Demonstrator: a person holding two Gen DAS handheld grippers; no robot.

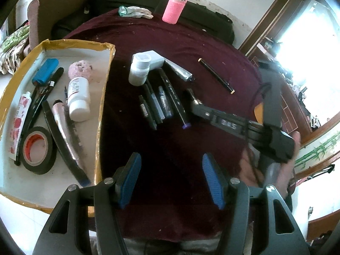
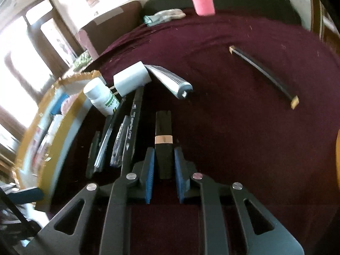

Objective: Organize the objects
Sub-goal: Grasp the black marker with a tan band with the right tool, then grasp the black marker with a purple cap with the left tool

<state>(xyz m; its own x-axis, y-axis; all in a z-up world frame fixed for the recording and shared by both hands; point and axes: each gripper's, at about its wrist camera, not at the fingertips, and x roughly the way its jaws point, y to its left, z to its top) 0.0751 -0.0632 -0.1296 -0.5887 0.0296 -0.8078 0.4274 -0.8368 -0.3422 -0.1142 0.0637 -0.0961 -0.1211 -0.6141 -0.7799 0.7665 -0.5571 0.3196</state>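
My right gripper (image 2: 164,150) is shut on a black tube with a copper band (image 2: 163,125), which lies on the maroon cloth (image 2: 233,127) with both blue pads against its sides. The left wrist view shows that gripper (image 1: 192,98) reaching in from the right, beside a row of pens and markers (image 1: 158,104). My left gripper (image 1: 171,180) is open over bare cloth, nothing between its pads. A white pill bottle (image 1: 139,70), a white charger block (image 1: 156,58) and a silver tube (image 1: 180,72) lie behind the pens. A black pen with gold ends (image 1: 216,75) lies apart on the right.
A shallow cardboard box (image 1: 107,68) at left holds a blue pack, a white bottle, tape, tubes and markers. A pink bottle (image 1: 174,8) and gloves (image 1: 136,11) sit at the far edge. A person's hand (image 1: 282,170) grips the right tool.
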